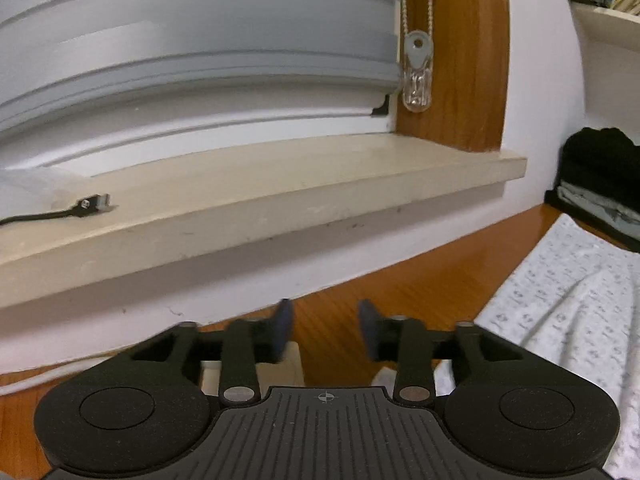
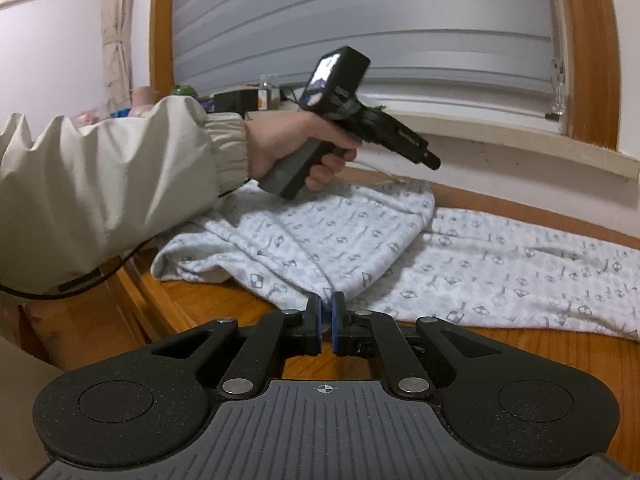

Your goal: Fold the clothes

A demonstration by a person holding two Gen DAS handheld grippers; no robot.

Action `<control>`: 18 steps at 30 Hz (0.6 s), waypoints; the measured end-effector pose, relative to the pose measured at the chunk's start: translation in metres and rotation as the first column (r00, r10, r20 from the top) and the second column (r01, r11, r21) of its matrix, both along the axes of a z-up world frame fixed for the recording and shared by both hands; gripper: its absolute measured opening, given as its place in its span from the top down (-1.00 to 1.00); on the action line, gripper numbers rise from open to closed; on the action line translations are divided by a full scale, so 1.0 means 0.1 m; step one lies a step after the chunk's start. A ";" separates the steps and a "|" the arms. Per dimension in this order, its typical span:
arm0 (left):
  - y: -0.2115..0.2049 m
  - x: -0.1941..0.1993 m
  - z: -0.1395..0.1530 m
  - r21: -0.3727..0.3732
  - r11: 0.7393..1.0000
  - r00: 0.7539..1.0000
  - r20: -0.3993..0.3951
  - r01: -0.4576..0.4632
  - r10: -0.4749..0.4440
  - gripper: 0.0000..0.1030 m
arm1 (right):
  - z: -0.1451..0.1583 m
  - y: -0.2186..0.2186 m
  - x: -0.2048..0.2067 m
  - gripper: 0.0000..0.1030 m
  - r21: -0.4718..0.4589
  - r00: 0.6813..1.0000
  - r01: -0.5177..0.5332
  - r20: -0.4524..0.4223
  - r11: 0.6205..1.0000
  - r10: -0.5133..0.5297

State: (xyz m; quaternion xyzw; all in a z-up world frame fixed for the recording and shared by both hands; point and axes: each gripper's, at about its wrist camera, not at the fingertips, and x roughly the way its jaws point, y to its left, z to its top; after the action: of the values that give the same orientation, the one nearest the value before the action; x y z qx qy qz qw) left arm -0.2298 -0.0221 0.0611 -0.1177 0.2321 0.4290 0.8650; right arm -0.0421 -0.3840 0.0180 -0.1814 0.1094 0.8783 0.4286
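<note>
Meanwhile, the right gripper (image 2: 327, 312) is pinching the near edge of the patterned garment (image 2: 460, 264) while the left gripper (image 1: 326, 330) is hovering empty.

Its blue pads are pressing together on a small fold of the white, grey-printed cloth, which is lying spread across the wooden table (image 2: 224, 304) — one end doubled over on itself toward the left, the rest stretching off to the right below the windowsill (image 1: 280, 208). In the right wrist view, a hand (image 2: 296, 148) in a beige sleeve (image 2: 112, 184) is holding the left gripper above the far side of the cloth, clear of it. Its jaws are standing moderately apart with nothing between them — only bare wood showing in the gap, the garment lying just to its right.
</note>
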 end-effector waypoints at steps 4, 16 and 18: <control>-0.06 -0.09 0.01 -0.074 0.994 0.996 -0.037 0.079 -0.082 -0.38 | -0.02 0.01 0.02 0.89 -0.003 1.000 0.007 -0.003 1.000 -0.007; -0.16 -0.11 -0.01 0.042 0.997 0.997 -0.048 0.066 -0.064 1.00 | -0.04 -0.03 0.05 0.92 -0.032 0.999 -0.032 -0.030 0.999 0.031; -0.14 -0.06 0.00 0.057 0.997 0.996 -0.070 0.052 -0.047 1.00 | -0.04 -0.06 0.05 0.92 -0.027 0.999 -0.031 -0.030 0.999 0.030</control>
State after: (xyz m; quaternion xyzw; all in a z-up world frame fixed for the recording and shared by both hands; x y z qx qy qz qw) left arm -0.2354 -0.0360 0.0607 -0.0715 0.2517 0.4178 0.8700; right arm -0.0368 -0.3895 0.0141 -0.1758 0.1252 0.8857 0.4111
